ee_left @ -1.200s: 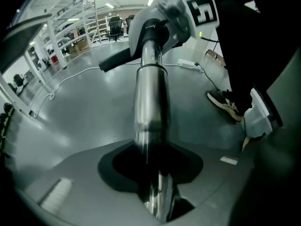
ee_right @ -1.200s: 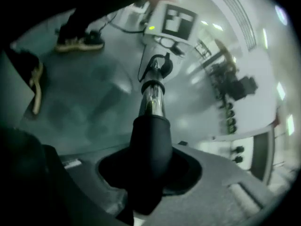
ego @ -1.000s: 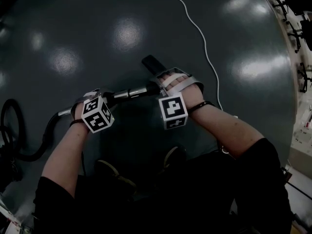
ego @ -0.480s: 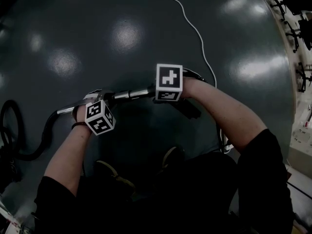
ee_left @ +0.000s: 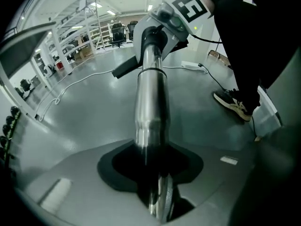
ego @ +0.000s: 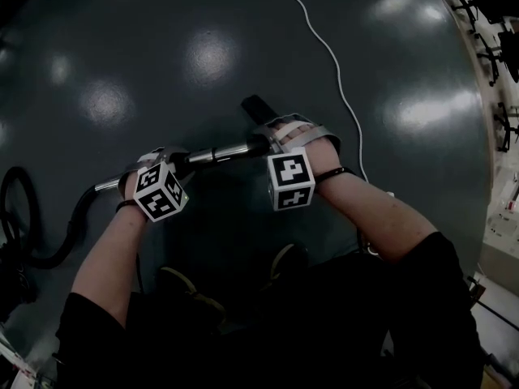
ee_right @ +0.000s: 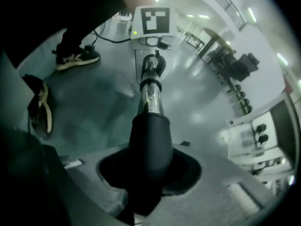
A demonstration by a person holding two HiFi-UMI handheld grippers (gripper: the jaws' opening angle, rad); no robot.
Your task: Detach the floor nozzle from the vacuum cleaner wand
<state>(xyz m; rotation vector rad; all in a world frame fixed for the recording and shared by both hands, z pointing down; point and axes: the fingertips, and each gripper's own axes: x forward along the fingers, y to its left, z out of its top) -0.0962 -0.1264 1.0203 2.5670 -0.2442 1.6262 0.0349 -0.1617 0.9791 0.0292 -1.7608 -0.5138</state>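
We clamp the left hand-held gripper (ee_left: 156,192) on the wand (ee_left: 149,102) to brace it, while the right hand-held gripper (ee_right: 145,187), at the wand's end, grips the nozzle (ego: 255,104) by its neck, presumably to pull it off.

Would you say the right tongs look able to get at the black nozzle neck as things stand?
Probably yes: the right tongs are closed round the black nozzle neck, with nothing in between, and the left tongs hold the wand further back.
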